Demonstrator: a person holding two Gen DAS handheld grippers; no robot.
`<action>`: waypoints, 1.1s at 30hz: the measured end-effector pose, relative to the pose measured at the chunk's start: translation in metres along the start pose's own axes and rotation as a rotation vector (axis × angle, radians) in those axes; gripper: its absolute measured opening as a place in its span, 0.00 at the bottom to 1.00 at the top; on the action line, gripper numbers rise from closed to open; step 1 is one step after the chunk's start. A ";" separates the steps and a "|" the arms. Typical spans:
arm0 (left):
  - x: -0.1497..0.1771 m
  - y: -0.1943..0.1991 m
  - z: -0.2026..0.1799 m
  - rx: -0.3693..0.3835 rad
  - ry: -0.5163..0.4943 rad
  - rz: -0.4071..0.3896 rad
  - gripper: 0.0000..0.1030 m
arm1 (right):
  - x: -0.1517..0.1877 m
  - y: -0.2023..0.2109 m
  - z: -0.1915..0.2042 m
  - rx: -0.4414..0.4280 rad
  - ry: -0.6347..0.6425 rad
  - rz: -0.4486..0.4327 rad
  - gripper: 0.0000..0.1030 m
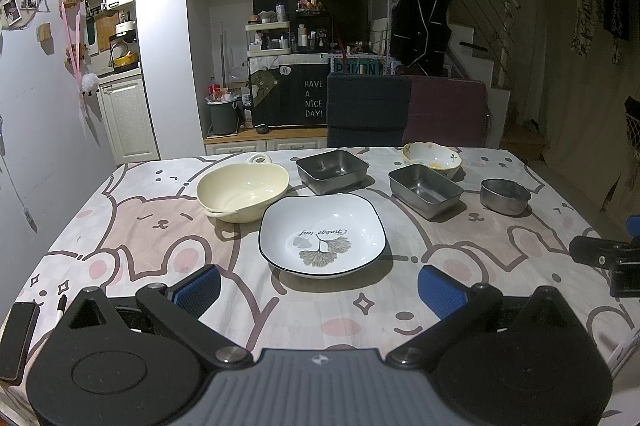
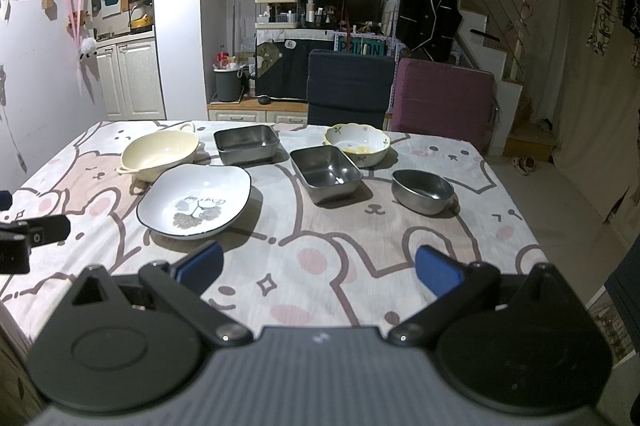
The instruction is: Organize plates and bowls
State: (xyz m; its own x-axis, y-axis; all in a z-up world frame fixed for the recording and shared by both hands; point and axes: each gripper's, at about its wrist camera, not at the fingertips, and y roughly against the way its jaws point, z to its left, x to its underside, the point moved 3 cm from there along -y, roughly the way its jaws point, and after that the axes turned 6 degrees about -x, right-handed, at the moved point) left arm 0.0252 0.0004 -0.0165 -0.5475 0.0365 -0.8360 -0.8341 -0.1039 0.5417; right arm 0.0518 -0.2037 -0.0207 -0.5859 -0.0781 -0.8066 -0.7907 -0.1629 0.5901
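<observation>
A white square plate (image 1: 322, 235) (image 2: 195, 200) with a leaf print lies nearest on the bear-print tablecloth. Behind it to the left sits a cream bowl with handles (image 1: 243, 191) (image 2: 159, 154). Two steel rectangular trays (image 1: 332, 171) (image 1: 425, 189) (image 2: 246, 143) (image 2: 326, 174), a flowered ceramic bowl (image 1: 432, 154) (image 2: 357, 144) with yellow residue and a round steel bowl (image 1: 505, 196) (image 2: 423, 191) stand further back and right. My left gripper (image 1: 319, 292) hovers open just short of the plate. My right gripper (image 2: 318, 270) hovers open over bare cloth, with the plate ahead to its left.
A black phone (image 1: 18, 338) and a pen (image 1: 61, 306) lie at the near left table edge. Two chairs, dark blue (image 1: 367, 110) and maroon (image 1: 446, 112), stand at the far side. The right gripper's body (image 1: 608, 260) shows at the right edge of the left wrist view.
</observation>
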 end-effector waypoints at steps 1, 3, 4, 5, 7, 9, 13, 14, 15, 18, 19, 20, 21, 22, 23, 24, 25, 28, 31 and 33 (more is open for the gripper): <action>0.000 0.000 0.000 0.000 0.000 0.000 1.00 | 0.000 0.000 0.000 0.000 0.000 0.000 1.00; 0.000 0.000 0.000 0.000 0.000 0.000 1.00 | 0.000 0.000 0.000 0.000 0.000 0.000 1.00; 0.000 0.000 0.000 0.000 0.000 0.000 1.00 | 0.000 0.000 0.000 0.001 0.000 0.000 1.00; 0.000 0.000 0.000 0.001 -0.001 0.000 1.00 | 0.000 0.000 0.000 0.001 0.000 0.001 1.00; 0.000 0.000 0.000 0.000 -0.001 0.000 1.00 | 0.000 0.000 0.000 0.000 0.000 0.001 1.00; 0.000 0.000 0.000 0.000 0.000 0.000 1.00 | 0.000 0.000 0.000 0.001 0.000 0.001 1.00; 0.000 0.000 0.000 0.000 0.000 0.000 1.00 | 0.000 0.000 0.000 0.001 0.001 0.001 1.00; 0.000 0.000 0.000 0.000 0.000 0.000 1.00 | 0.000 0.000 0.000 0.001 0.001 0.001 1.00; 0.000 0.000 0.000 0.000 -0.001 0.000 1.00 | 0.000 0.000 0.000 0.001 0.001 0.001 1.00; 0.000 0.000 0.000 0.000 -0.001 0.000 1.00 | 0.000 -0.001 0.000 0.001 0.001 0.002 1.00; 0.000 0.000 0.000 0.000 0.000 0.000 1.00 | 0.000 0.000 0.000 0.001 0.002 0.002 1.00; 0.000 0.000 0.000 -0.001 0.000 0.000 1.00 | 0.000 0.000 0.000 0.001 0.002 0.002 1.00; 0.000 0.000 0.000 -0.001 0.001 0.000 1.00 | 0.000 0.000 0.000 0.002 0.002 0.002 1.00; 0.000 0.000 0.000 -0.002 0.001 0.001 1.00 | 0.000 0.000 0.000 0.002 0.001 0.002 1.00; 0.000 0.000 0.000 -0.002 0.002 0.001 1.00 | 0.000 0.000 0.000 0.002 0.001 0.002 1.00; 0.000 0.000 0.000 -0.001 0.002 0.000 1.00 | 0.000 0.000 0.000 0.002 0.001 0.002 1.00; 0.000 0.000 0.000 -0.002 0.002 0.001 1.00 | 0.000 0.000 0.000 0.002 0.001 0.002 1.00; 0.003 0.004 -0.003 -0.011 0.000 0.003 1.00 | 0.000 0.000 0.000 0.005 0.003 0.003 1.00; 0.001 0.000 0.002 -0.022 -0.003 0.007 1.00 | 0.004 -0.002 0.001 0.009 0.007 0.002 1.00; 0.000 0.000 0.000 -0.030 -0.003 0.014 1.00 | 0.005 -0.002 0.003 0.010 0.012 0.003 1.00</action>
State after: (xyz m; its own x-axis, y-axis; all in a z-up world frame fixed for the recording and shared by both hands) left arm 0.0252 0.0007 -0.0167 -0.5597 0.0383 -0.8278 -0.8238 -0.1338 0.5508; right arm 0.0498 -0.2008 -0.0257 -0.5864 -0.0903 -0.8050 -0.7905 -0.1533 0.5930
